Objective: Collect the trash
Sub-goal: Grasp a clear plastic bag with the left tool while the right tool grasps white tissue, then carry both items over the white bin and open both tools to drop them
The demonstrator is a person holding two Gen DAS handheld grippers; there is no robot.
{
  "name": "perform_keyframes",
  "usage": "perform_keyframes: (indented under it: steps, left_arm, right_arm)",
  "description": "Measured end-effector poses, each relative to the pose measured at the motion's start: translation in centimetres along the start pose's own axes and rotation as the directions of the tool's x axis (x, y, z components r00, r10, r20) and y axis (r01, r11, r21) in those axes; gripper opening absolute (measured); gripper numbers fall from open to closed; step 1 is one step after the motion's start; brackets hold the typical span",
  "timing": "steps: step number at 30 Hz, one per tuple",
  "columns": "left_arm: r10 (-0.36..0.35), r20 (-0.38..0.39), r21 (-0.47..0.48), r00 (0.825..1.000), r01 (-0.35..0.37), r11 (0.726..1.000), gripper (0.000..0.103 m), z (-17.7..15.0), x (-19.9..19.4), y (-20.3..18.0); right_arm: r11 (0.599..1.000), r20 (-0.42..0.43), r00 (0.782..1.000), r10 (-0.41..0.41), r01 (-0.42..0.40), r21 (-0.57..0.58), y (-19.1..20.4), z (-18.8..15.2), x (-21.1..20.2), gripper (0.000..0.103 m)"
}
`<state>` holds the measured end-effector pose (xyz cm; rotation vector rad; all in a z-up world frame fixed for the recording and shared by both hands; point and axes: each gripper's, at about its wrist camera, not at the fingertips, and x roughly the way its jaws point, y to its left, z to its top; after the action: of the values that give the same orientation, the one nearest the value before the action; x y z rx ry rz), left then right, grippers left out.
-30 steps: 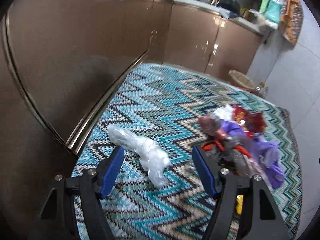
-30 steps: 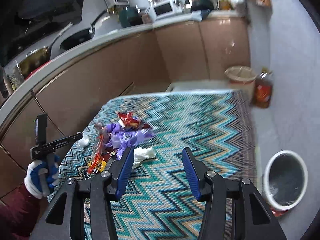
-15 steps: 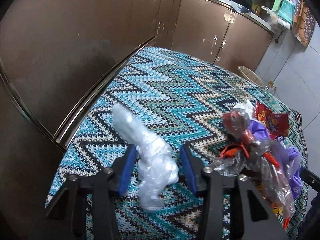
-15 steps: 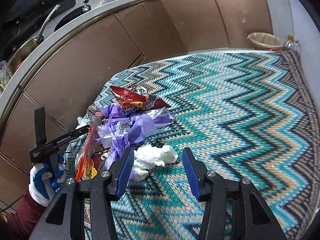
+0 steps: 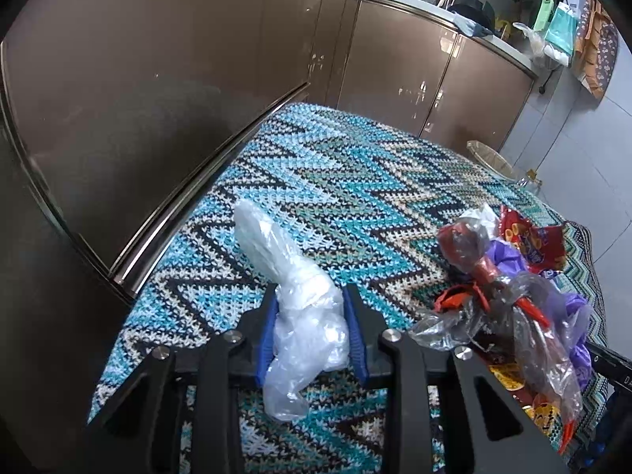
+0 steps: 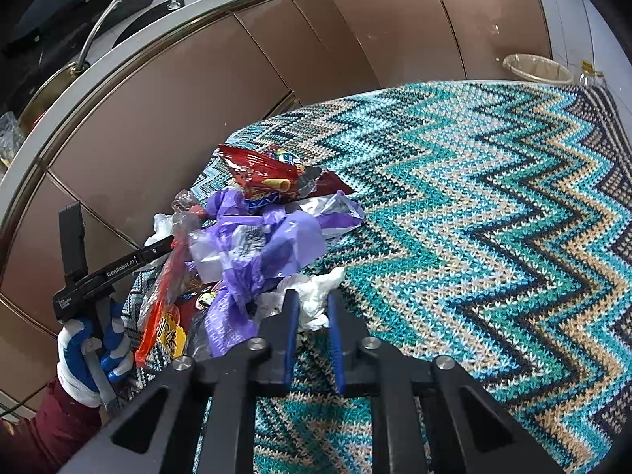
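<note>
On the left, the left gripper (image 5: 310, 326) has its jaws closed to a narrow gap around a crumpled clear plastic bag (image 5: 294, 296) that rests on the zigzag rug (image 5: 347, 181). To its right lies a pile of wrappers (image 6: 252, 237), and the right gripper (image 6: 312, 316) pinches a white tissue wad (image 6: 314, 296) at that pile's near edge. Both pieces look grasped, so the pick-up step seems in hand; next each needs lifting clear and carrying to a bin, perhaps the lined basket (image 6: 537, 67) beyond the rug.
</note>
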<state>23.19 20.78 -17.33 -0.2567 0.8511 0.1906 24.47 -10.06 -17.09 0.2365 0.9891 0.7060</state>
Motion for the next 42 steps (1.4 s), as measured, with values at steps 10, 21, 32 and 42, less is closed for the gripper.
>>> perform_keyframes:
  steps: [10, 21, 32, 42]
  left_arm:
    - [-0.045, 0.061, 0.036, 0.997, 0.043, 0.998, 0.030, 0.0, -4.5, -0.9]
    - [-0.192, 0.104, 0.129, 0.976, 0.178, 0.976, 0.030, -0.4, -10.4, -5.9]
    - [-0.387, 0.007, 0.360, 0.922, 0.359, 0.861, 0.030, -2.4, -13.6, -19.1]
    - [-0.455, -0.219, 0.561, 0.863, 0.493, 0.665, 0.030, -6.1, -11.1, -39.0]
  right_arm:
    - [0.999, 0.085, 0.996, -0.036, 0.038, -0.026, 0.6, -1.2, -4.4, 0.010]
    - [0.995, 0.209, 0.974, -0.088, 0.095, -0.023, 0.2, -3.2, -11.5, 0.010]
    - [0.989, 0.357, 0.922, -0.148, 0.133, 0.068, -4.6, -6.6, -20.6, 0.010]
    - [0.923, 0.401, 0.842, -0.360, 0.259, 0.286, -15.5, -10.8, -29.3, 0.010]
